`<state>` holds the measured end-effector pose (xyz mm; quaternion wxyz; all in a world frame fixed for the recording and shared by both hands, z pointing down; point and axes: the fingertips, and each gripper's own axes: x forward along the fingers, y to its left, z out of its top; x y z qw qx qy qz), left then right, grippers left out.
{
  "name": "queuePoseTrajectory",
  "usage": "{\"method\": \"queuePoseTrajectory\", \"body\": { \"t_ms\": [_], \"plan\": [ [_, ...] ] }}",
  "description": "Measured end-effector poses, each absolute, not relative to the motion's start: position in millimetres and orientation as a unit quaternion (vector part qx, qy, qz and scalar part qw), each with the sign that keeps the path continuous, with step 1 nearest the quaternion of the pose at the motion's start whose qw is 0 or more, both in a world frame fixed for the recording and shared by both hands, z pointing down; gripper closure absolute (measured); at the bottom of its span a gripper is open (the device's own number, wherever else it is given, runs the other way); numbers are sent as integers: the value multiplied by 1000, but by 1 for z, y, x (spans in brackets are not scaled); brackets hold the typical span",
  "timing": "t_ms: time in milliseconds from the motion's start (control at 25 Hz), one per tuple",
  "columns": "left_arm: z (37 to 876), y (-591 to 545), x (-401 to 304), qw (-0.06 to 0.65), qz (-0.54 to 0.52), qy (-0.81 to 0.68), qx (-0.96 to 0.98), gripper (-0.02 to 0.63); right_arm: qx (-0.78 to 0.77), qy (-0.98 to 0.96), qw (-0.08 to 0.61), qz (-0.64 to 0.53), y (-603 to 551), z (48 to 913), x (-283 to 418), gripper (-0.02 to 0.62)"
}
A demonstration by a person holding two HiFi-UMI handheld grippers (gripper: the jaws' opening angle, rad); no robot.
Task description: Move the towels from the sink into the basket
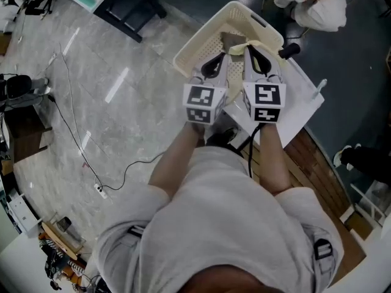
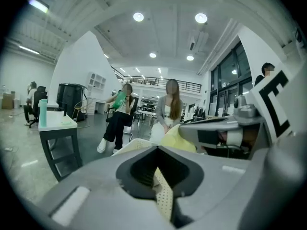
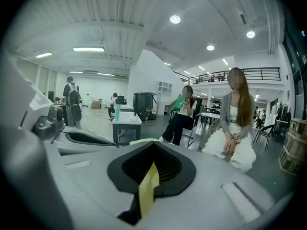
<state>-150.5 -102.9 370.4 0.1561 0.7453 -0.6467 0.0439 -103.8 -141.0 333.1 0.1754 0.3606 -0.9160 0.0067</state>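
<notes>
"Looking down from the head view, what are the two grippers doing?"

"Both are hanging side by side in the upper middle of the frame, the left gripper (image 1: 220, 57) and the right gripper (image 1: 250, 49) pointing into the cream basket (image 1: 195, 38). A yellow towel (image 1: 239, 46) is lying across their tips, above the basket's floor. A white counter (image 1: 302, 108) is showing at the right, beside the right forearm."

"And what is the left gripper view showing?"

"Its fingers (image 2: 129, 171) are sitting almost pressed together. A pale dotted strip (image 2: 163, 195) is filling the narrow slit between them. Whether that is cloth or the basket behind, I cannot tell. The towel (image 2: 178, 137) is bulging yellow just beyond, at centre, with the basket's rim (image 2: 136, 145) at its left."

"And the right gripper view?"

"There the fingers (image 3: 177, 171) are pinching a yellow strip of the towel (image 3: 147, 188), which is hanging from the slit at lower centre. A seated person (image 3: 234, 128) is showing at the right of the frame."
</notes>
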Motion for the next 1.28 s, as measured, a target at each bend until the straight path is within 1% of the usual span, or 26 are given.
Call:
{"method": "queuePoseTrajectory", "body": {
  "t_ms": [360,600,1000,1280],
  "plan": [
    [377,-90,-196,165,36,-678,715,589,316,-932,179,2,-129,339,-154,586],
    [380,-83,-215,173,33,-689,703,589,301,-935,187,12,-123,350,-171,586],
    [404,-90,-223,199,39,-685,699,589,283,-927,242,54,-125,409,-182,586],
    [408,-103,-243,208,36,-687,695,589,275,-919,271,80,-137,443,-197,586]
  ]
}}
